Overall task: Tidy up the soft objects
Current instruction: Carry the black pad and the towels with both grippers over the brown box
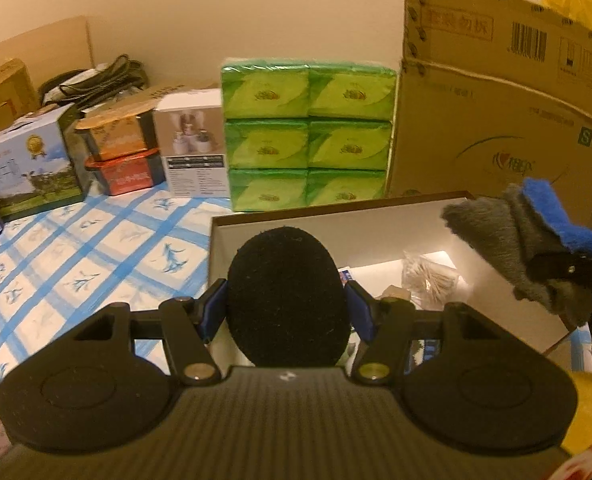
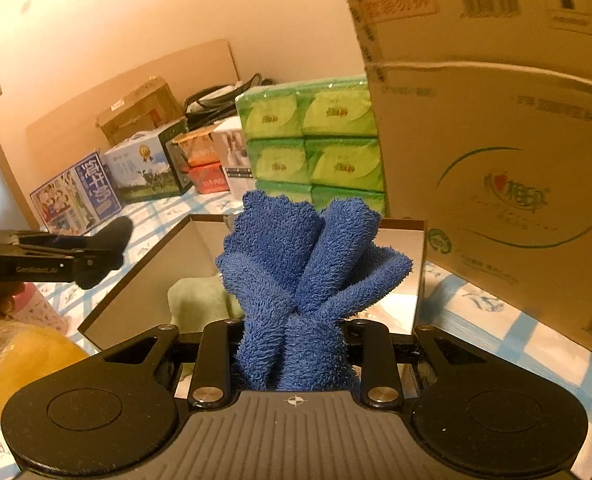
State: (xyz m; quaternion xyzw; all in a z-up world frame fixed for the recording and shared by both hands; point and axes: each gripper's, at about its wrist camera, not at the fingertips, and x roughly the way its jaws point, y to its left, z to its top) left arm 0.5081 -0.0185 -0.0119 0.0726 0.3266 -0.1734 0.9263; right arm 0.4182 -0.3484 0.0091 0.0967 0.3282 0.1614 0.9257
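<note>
My left gripper [image 1: 286,312] is shut on a black oval sponge [image 1: 286,292] and holds it above the near edge of an open white-lined box [image 1: 375,216]. My right gripper [image 2: 294,344] is shut on a bunched blue towel [image 2: 307,264] with a grey underside, held over the same box [image 2: 399,228]. The towel [image 1: 535,240] and right gripper show at the right in the left wrist view. The left gripper with the sponge [image 2: 112,240] shows at the left in the right wrist view. A pale green cloth [image 2: 200,300] lies in the box.
A bag of cotton swabs [image 1: 427,276] lies in the box. Green tissue packs [image 1: 307,136] stand behind it, a large cardboard box [image 1: 503,120] to the right. Several small cartons [image 1: 32,164] line the back left of the blue-checked tablecloth [image 1: 76,264].
</note>
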